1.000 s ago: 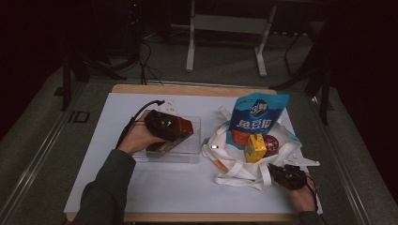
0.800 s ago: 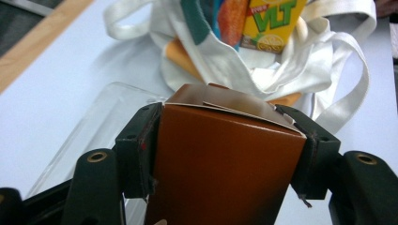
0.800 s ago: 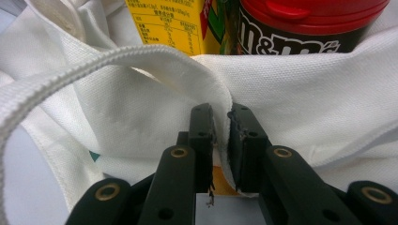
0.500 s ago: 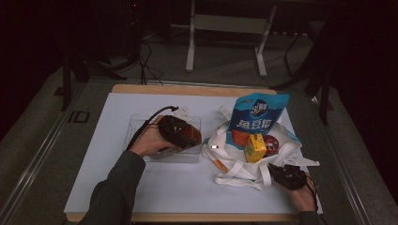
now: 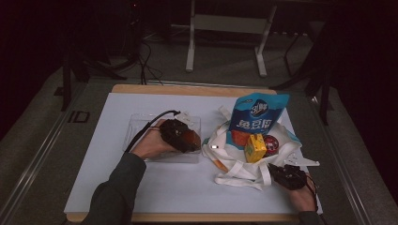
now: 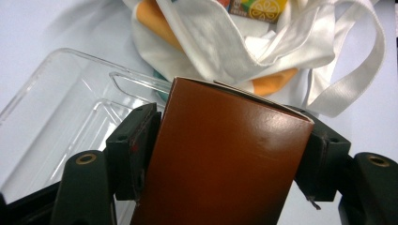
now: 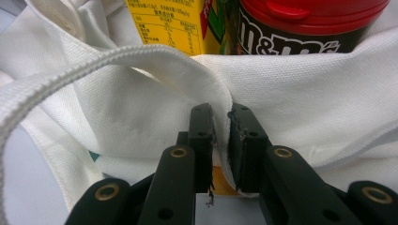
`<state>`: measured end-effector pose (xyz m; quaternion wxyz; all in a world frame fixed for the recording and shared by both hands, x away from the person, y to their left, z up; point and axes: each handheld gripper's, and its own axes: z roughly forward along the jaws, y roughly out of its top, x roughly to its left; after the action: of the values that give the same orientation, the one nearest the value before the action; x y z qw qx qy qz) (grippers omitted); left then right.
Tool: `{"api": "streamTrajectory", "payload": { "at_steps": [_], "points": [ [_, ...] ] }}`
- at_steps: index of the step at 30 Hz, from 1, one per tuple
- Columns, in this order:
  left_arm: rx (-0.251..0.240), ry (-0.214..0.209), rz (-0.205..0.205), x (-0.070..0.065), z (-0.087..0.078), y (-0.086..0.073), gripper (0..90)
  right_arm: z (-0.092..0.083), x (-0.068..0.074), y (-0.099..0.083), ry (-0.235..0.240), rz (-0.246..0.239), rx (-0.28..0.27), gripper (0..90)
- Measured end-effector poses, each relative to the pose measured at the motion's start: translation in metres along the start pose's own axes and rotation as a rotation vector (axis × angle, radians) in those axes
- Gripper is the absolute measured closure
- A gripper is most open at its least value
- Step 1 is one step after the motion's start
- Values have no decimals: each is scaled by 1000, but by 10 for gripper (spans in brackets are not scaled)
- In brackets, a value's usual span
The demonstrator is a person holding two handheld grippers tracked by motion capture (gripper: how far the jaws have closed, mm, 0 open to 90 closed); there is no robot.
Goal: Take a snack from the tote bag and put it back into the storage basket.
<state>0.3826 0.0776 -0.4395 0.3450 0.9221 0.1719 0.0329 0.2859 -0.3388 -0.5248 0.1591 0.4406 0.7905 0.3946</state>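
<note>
The fingers of the left gripper (image 6: pixel 225 154) stand on either side of a brown carton (image 6: pixel 220 159), low in the middle of the left gripper view; its jaws have just been opening. The right pad meets the carton's edge, while at the left a thin gap shows along the upper part of the pad, so whether the pads press on the carton cannot be told. In the high view this gripper (image 5: pixel 180 136) sits left of centre, over the right end of a clear plastic tray (image 5: pixel 141 124), with the carton's reddish end (image 5: pixel 191 138) showing at its tip. In the left gripper view the tray (image 6: pixel 61 108) fills the left half of the frame, behind and beside the carton.

The right gripper (image 7: pixel 220 136), bottom centre of its own view, has its 2 jaws pinched on a fold of the white tote bag (image 7: pixel 141 112), cloth squeezed between the pads. In the high view it (image 5: pixel 286 174) lies at the lower right, at the bag's near edge (image 5: pixel 234 171).

The bag sits right of centre on the white table (image 5: pixel 103 178), just beside the tray. Inside it stand a blue snack pouch (image 5: pixel 257 117), a yellow juice box (image 5: pixel 256 147) and a red-lidded M&M's tub (image 5: pixel 271 143); the last 2 fill the top of the right gripper view, juice box (image 7: pixel 169 23) left, tub (image 7: pixel 309 23) right
</note>
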Motion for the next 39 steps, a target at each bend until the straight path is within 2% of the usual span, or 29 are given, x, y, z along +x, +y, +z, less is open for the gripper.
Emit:
{"api": "streamTrajectory", "payload": {
  "at_steps": [12,16,32,39],
  "points": [
    [-1,-5,-24,1,2,-7,304,0,0,0,2,6,0,796],
    [10,-3,-18,1,2,-8,301,0,0,0,1,6,0,795],
    [24,-1,-38,-1,9,-9,290,0,0,0,-1,5,1,794],
    [-14,6,-29,-4,5,-5,292,0,0,0,-1,4,0,793]
  ]
}}
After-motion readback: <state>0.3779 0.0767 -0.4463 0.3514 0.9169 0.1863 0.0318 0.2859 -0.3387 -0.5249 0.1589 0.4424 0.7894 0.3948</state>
